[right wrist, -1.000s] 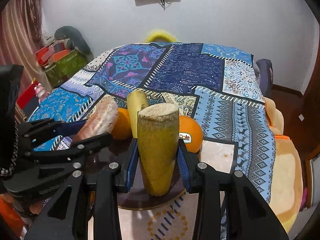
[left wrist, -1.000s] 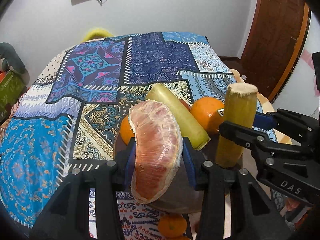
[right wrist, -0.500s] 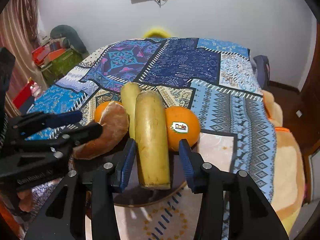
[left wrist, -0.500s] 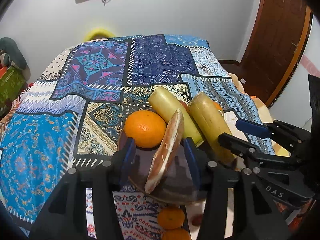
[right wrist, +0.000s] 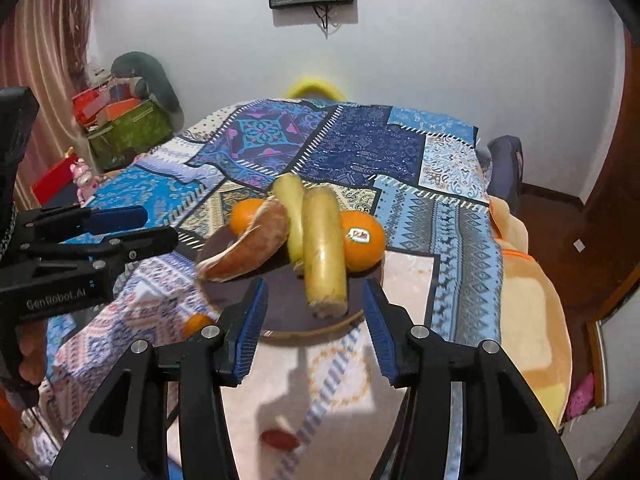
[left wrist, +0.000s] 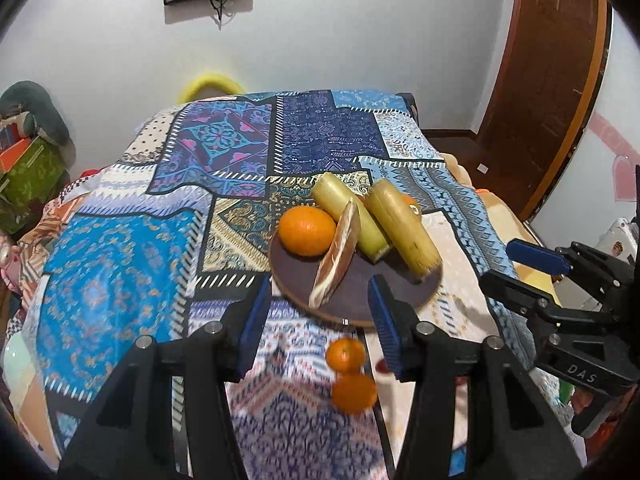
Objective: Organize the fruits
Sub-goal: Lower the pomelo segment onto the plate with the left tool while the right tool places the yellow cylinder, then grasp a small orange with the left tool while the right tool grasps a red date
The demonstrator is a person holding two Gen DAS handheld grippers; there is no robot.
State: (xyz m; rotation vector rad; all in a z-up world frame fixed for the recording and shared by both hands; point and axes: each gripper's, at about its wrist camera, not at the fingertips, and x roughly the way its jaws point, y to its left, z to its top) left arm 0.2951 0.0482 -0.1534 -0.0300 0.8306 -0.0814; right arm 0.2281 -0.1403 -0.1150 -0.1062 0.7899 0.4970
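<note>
The plate (left wrist: 352,300) sat on the patterned bedspread (left wrist: 120,272) near the bed's front edge and carried 5 pieces. The pomelo wedge (left wrist: 336,252) lay on its edge, leaning by the large orange (left wrist: 306,230). 2 sugarcane stubs lay side by side: the paler stub (left wrist: 352,216) and the thicker stub (left wrist: 404,232), whose cut end overhung the rim. A Dole-stickered orange (right wrist: 362,240) sat behind the thicker stub, touching it.

2 small mandarins (left wrist: 348,372) lay off the plate on the bedspread, just in front of the rim; I judged those the remaining work. A small red item (right wrist: 280,438) near the bed edge was too blurred to identify.

The left gripper (left wrist: 318,320) hung over the near rim, jaws wide, holding nothing. The right gripper (right wrist: 312,324) likewise: jaws wide and empty, in front of the thicker stub's cut end.

For the release and clear step:
- Back straight out and lift; avoid sweeping sideways, since the wedge balanced on a thin edge and looked ready to tip.
- Leave the overhanging stub alone, or nudge it inward before leaving.
- For the mandarins, come down from above with the left gripper and close gently; round fruit on soft cloth would likely roll.
- Place them in the bare front area of the plate.
</note>
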